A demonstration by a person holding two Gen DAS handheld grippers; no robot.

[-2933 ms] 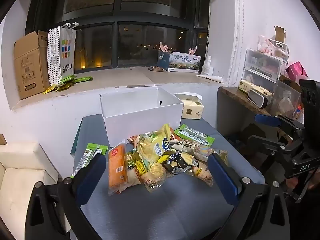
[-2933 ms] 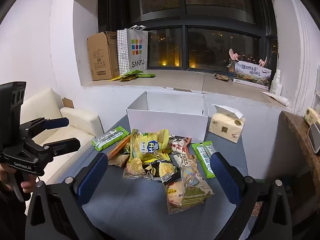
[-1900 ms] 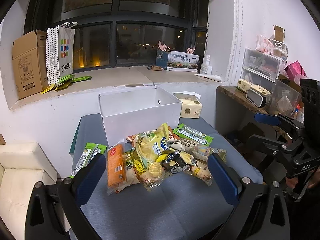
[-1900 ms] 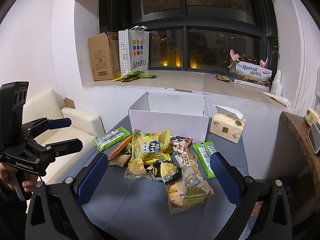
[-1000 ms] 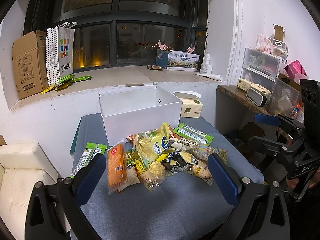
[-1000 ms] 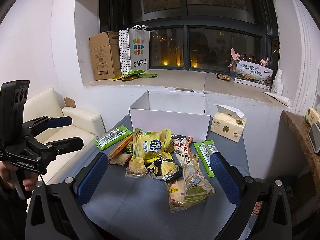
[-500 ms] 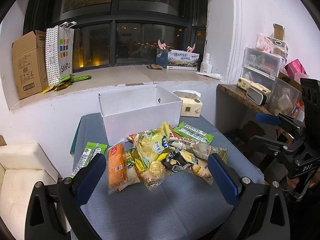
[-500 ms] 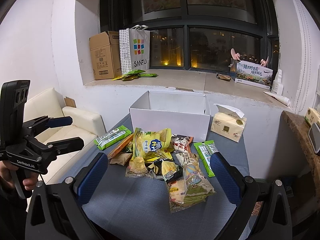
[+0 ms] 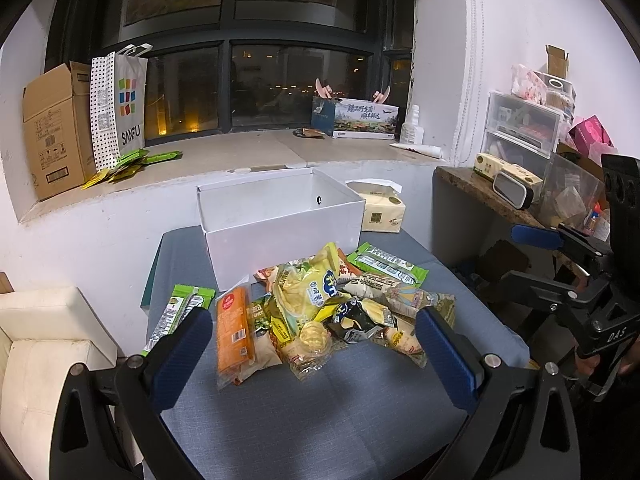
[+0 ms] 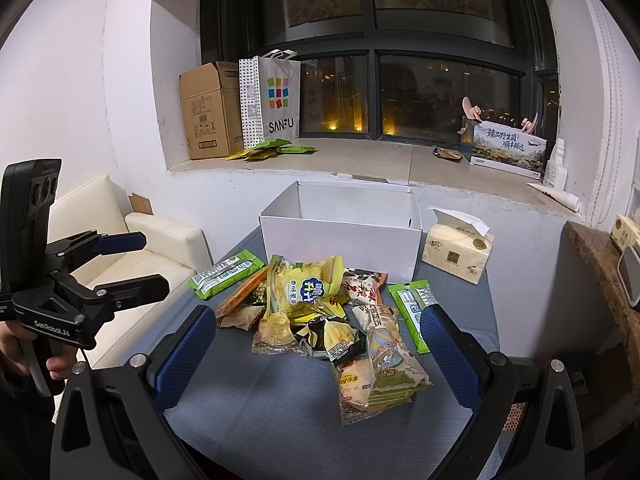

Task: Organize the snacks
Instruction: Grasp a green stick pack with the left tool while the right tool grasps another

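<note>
A pile of snack packets lies on the blue-grey table, also in the right wrist view. It includes an orange packet, a yellow bag and green packets. An open white box stands behind the pile, seen too in the right wrist view. My left gripper is open and empty, held above the table's near edge. My right gripper is open and empty, also short of the pile.
A tissue pack sits right of the box. A window ledge holds a cardboard box, a paper bag and a printed carton. A white sofa is left; a cluttered shelf is right.
Both grippers have stayed almost still, wide open, with only slight drift. Nothing on the table has moved.
</note>
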